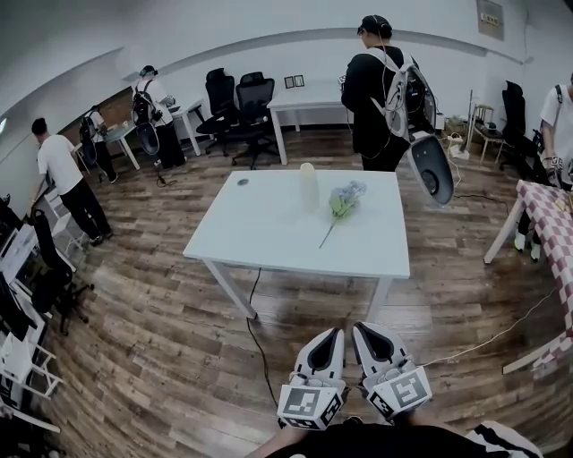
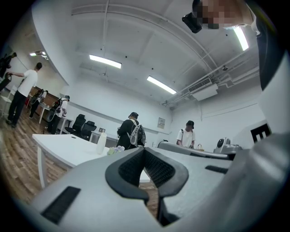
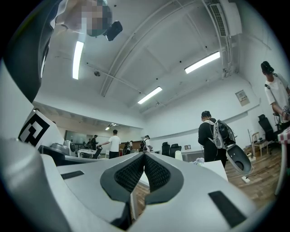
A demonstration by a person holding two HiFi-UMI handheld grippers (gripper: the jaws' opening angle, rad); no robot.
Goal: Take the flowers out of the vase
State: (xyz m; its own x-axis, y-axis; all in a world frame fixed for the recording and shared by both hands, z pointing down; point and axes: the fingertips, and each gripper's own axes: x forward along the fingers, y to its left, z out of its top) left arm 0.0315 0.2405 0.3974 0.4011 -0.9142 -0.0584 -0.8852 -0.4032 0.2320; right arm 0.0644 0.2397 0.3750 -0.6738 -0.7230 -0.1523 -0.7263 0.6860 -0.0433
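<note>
left gripper [image 1: 337, 333], right gripper [image 1: 361, 328] side by side, pointing level toward the table [image 1: 269, 228], fingers [image 1: 327, 351] together, empty

— Is there any writing you can read out?

— None that I can read. In my head view, at six o'clock, the cubes on my left gripper [image 1: 337, 332] and right gripper [image 1: 359, 327] carry black-and-white square markers: patterns, not letters. On the far wall, two small framed notices [image 1: 293, 81] hang at twelve o'clock and a plaque [image 1: 490, 18] at one o'clock.

— What do they say?

— Too small to tell; the plaque is no clearer in either gripper view.
</note>
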